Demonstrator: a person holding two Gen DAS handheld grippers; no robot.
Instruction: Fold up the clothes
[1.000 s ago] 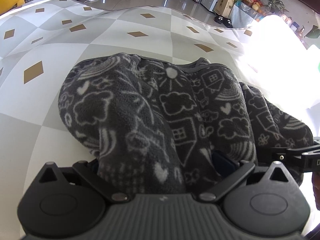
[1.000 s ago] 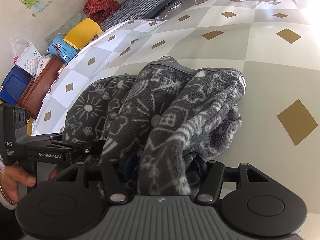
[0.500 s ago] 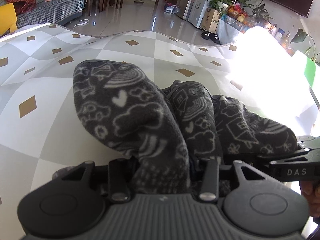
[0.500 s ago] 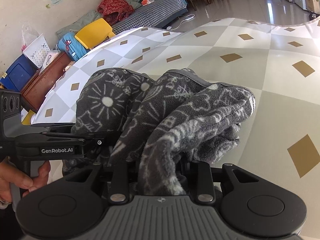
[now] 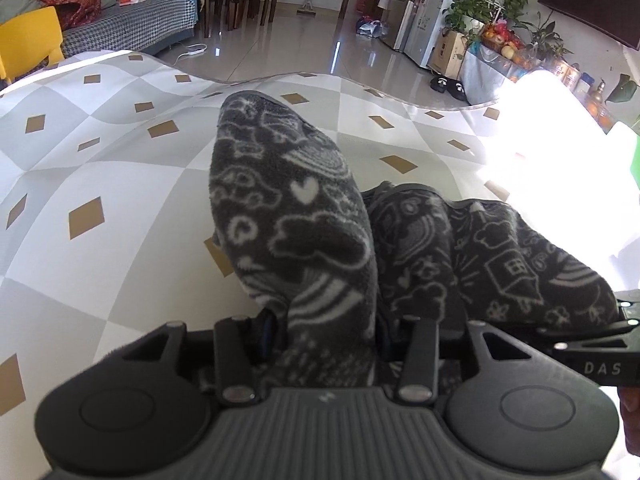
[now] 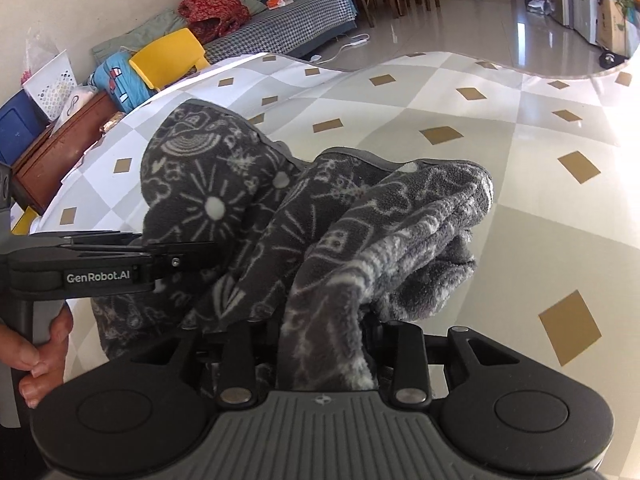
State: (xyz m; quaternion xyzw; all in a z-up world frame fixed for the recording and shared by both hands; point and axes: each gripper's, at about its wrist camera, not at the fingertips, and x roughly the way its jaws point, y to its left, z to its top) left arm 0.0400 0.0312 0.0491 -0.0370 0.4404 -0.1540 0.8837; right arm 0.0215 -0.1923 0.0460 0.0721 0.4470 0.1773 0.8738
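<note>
Fingers of left gripper (image 5: 328, 320) and right gripper (image 6: 324, 324) each pinched a bunch of fleece garment (image 5: 304, 216), after easing slightly apart. Garment hung toward twelve o'clock over the table (image 5: 120, 280); lifting both hands evenly should keep the fold square.

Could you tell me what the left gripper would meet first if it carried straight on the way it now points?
The left gripper is already clamped on the dark grey fleece garment with white doodle print; pushed on, it would likely press that bunched fabric into the grey-and-white checked tablecloth.
</note>
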